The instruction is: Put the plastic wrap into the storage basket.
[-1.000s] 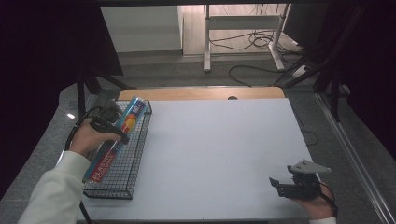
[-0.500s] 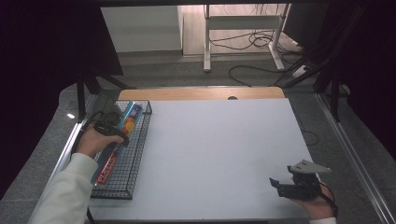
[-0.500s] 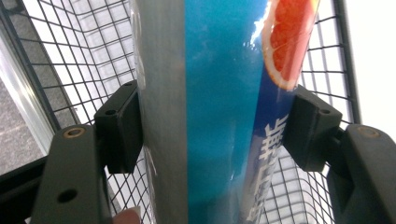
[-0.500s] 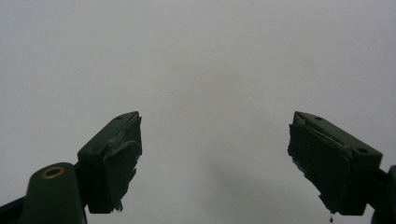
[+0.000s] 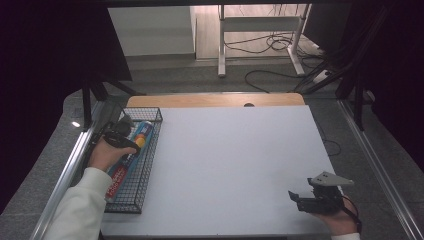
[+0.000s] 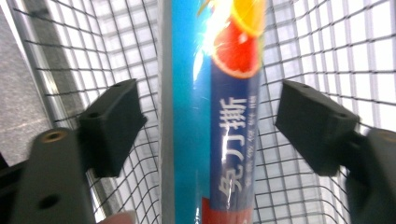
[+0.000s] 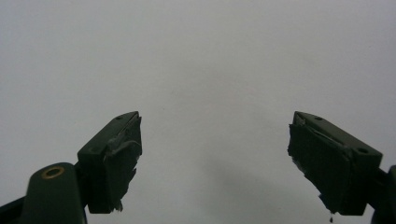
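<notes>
Reaching down into the wire basket [image 5: 131, 192] at the left edge of the worktop [image 5: 235, 165], we have the left gripper [image 6: 208, 116] over the long blue box of wrap [image 6: 217, 112] lying lengthwise in it, the fingers [image 6: 112, 126] just spread and straddling the box without pressing on it. To grip well, we should probably sink lower, keep the box centred, and squeeze its long sides squarely. Our right gripper [image 7: 215, 158] rests released over bare worktop.
</notes>
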`<state>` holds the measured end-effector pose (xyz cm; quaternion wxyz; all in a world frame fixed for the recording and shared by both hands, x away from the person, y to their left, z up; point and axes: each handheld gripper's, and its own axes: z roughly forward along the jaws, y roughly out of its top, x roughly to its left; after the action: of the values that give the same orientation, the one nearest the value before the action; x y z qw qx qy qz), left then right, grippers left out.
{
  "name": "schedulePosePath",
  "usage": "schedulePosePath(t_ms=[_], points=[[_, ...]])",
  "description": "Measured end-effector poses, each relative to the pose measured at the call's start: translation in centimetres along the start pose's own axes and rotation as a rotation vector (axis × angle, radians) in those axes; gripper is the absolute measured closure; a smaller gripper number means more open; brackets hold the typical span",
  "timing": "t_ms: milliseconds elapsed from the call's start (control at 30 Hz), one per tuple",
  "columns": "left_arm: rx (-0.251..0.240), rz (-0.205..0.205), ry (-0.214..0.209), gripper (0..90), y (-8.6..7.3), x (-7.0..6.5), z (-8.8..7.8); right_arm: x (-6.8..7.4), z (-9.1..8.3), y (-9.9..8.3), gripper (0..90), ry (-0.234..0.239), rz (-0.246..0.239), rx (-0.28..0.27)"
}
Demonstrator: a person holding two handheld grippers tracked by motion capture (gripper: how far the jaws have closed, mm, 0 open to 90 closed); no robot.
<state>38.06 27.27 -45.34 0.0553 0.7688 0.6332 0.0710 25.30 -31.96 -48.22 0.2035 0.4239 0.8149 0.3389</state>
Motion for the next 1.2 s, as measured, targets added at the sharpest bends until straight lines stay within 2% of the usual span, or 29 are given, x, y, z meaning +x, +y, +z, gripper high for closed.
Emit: schedulePosePath(t_ms=[67,133,200,300,400,500,667,900,1100,1200], points=[[-0.032,0.005,0.008,18.9,-0.2,-0.1,-0.6,0.0,0.0,0.0,17.8,0.001,-0.001,-0.001],[-0.071,0.014,-0.006,17.8,-0.6,-0.1,-1.1,-0.1,0.0,0.0,17.8,0.001,0.0,-0.001],[-0.108,0.035,-0.038,17.2,-1.2,-0.3,-1.5,-0.1,0.0,-0.1,17.9,-0.001,0.004,-0.002],[-0.179,0.087,-0.098,16.9,-2.7,-0.8,-2.2,-0.1,-0.1,-0.1,18.0,-0.009,-0.01,-0.019],[-0.25,0.13,-0.133,17.2,-4.0,-1.4,-2.8,0.0,-0.1,0.0,18.0,0.001,-0.021,-0.035],[-0.285,0.174,-0.183,17.5,-5.2,-2.3,-3.0,0.2,0.1,0.1,18.0,0.008,-0.021,-0.025],[-0.339,0.215,-0.25,18.6,-6.9,-3.5,-2.6,0.6,0.5,0.3,18.0,0.018,-0.03,-0.019],[-0.4,0.26,-0.302,20.3,-9.0,-5.8,-2.3,0.7,0.7,0.4,18.0,0.028,-0.037,-0.014],[-0.406,0.352,-0.321,20.3,-10.7,-8.9,-2.3,1.1,0.3,0.3,18.0,0.028,-0.036,-0.02],[-0.411,0.384,-0.341,20.1,-11.4,-10.2,-2.0,1.2,0.2,0.5,18.0,0.026,-0.038,-0.029]])
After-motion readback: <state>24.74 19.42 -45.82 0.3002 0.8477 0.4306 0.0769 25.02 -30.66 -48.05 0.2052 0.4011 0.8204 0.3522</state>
